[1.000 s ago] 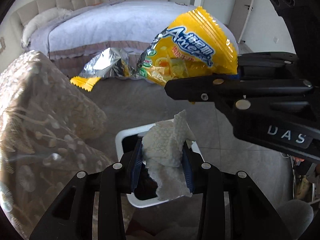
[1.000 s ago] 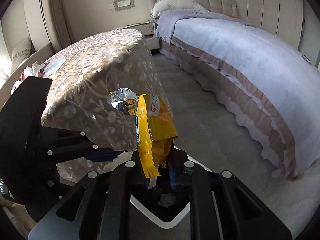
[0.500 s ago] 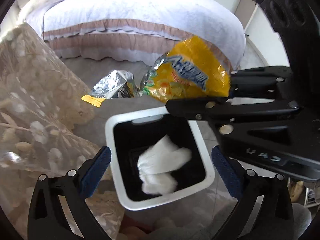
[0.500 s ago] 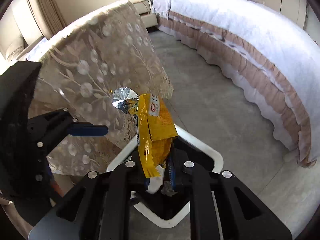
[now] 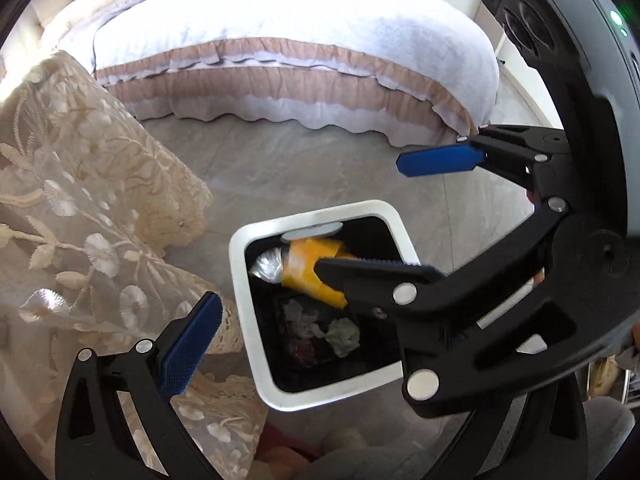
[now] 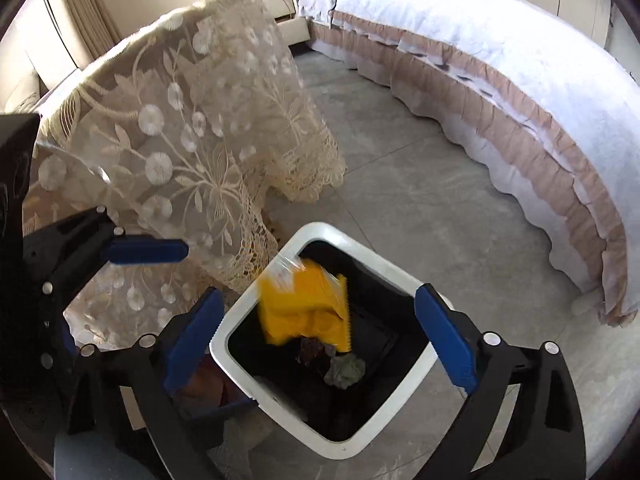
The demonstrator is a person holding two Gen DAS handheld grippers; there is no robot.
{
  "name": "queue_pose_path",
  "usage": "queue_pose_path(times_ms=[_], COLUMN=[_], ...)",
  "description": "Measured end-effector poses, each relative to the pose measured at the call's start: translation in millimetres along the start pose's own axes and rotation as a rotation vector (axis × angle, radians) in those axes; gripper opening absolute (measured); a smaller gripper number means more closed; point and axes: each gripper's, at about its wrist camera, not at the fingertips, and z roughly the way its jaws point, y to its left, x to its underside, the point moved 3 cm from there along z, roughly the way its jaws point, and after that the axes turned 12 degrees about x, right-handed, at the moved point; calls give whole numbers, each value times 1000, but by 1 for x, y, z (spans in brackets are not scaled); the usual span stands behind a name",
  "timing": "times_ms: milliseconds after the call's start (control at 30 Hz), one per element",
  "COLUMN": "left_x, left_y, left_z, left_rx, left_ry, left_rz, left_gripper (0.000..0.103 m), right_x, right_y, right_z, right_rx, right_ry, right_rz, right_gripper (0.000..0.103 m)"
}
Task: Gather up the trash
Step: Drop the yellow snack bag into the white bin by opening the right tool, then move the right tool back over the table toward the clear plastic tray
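A white-rimmed bin (image 5: 240, 280) (image 6: 384, 266) with a black liner stands on the floor under both grippers. A yellow snack packet (image 5: 308, 268) (image 6: 304, 308) with a silver inside is dropping into it, blurred, free of any pad. Crumpled tissues (image 5: 342, 334) (image 6: 346, 370) lie at the bottom. My right gripper (image 6: 318, 338) (image 5: 360, 214) hangs over the bin mouth, its jaws opening wide with only the falling packet below them. My left gripper (image 5: 320, 344) is open and holds nothing. Its right finger is hidden behind the right gripper, and one of its blue pads (image 6: 144, 250) shows at the left.
A table under a cream lace cloth (image 5: 80, 220) (image 6: 192, 120) stands close against the bin's left side. A round bed with a frilled skirt (image 5: 300, 40) (image 6: 500, 60) fills the far side. Grey tiled floor (image 6: 420, 200) lies between bed and bin.
The left gripper opened and its white tissue fell into the bin. Then the right gripper opened and let go of the yellow packet. Both grippers sank toward the bin.
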Motion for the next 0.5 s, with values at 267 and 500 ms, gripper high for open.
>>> queue_pose_path(times_ms=[267,500], left_x=[-1,-2], left_y=[-15,-20], left_z=[-32,-78], left_rx=[4,-32], left_ry=[-68,-173], left_rz=[38,50], left_gripper=[98,98], right_x=[-13,-35], right_y=[4,24], right_z=[-24,-73], right_rx=[30,40], right_ry=[-55,-197], right_rz=[-12,-70], right_gripper=[98,98])
